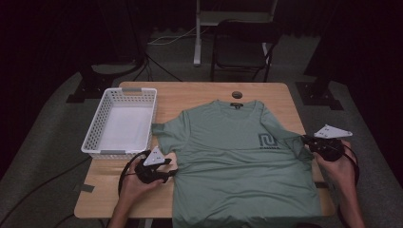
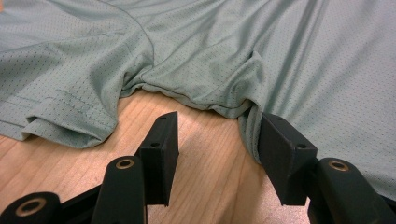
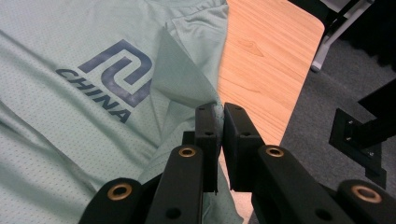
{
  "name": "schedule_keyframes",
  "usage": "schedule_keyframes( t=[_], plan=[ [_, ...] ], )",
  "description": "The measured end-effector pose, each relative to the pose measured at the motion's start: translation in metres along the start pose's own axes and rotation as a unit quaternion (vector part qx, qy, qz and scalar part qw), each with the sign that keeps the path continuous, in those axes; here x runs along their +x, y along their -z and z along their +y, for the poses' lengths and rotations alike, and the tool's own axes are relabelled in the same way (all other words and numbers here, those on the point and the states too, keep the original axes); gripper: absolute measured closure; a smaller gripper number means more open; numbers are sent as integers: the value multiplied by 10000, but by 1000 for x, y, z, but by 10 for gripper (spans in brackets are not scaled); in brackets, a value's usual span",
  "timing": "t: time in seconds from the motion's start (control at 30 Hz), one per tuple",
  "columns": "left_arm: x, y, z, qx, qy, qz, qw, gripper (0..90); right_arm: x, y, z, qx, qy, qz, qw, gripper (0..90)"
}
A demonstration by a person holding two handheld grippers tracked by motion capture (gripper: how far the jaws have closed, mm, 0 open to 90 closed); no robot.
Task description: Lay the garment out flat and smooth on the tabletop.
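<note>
Wooden table (image 1: 199,95) in a dim room carries a green T-shirt (image 1: 237,166) spread flat, chest print up, its hem hanging over the near edge. Nearest, the left gripper (image 1: 164,170) sits with jaws wide at the shirt's left side seam, while the right gripper (image 1: 304,139) pinches the folded-over right sleeve. Farther left stands a white basket (image 1: 121,121).

It looks like a dim recording lab rather than a home: a bare light wooden table (image 1: 199,95) stands on grey carpet (image 1: 57,109), with black stand bases (image 1: 88,88) off its far corners, loose cables (image 1: 171,35) and an empty black chair (image 1: 242,47) behind.
</note>
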State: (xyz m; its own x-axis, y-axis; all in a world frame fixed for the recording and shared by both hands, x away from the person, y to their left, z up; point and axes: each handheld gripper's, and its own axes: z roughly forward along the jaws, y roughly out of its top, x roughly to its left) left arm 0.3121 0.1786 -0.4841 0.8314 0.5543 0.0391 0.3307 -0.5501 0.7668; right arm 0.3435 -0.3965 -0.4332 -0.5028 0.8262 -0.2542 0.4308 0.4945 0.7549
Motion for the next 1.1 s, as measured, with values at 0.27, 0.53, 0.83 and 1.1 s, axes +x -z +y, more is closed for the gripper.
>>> schedule_keyframes(
  t=[0.27, 0.53, 0.83, 1.1],
  plan=[
    [0, 0, 0, 1, -3, -26, 10000, 499, -3, 1, 2, 39, 100, -13, 9999, 840],
    [1, 1, -1, 10, -48, -92, 9999, 499, -6, 4, 1, 52, 118, -77, 9999, 842],
    [1, 1, -1, 5, -47, -99, 9999, 499, -11, 7, -2, 65, 4, -118, 9999, 898],
    [1, 1, -1, 3, -45, -101, 9999, 499, -10, 3, -5, 125, -54, -96, 9999, 898]
  ],
)
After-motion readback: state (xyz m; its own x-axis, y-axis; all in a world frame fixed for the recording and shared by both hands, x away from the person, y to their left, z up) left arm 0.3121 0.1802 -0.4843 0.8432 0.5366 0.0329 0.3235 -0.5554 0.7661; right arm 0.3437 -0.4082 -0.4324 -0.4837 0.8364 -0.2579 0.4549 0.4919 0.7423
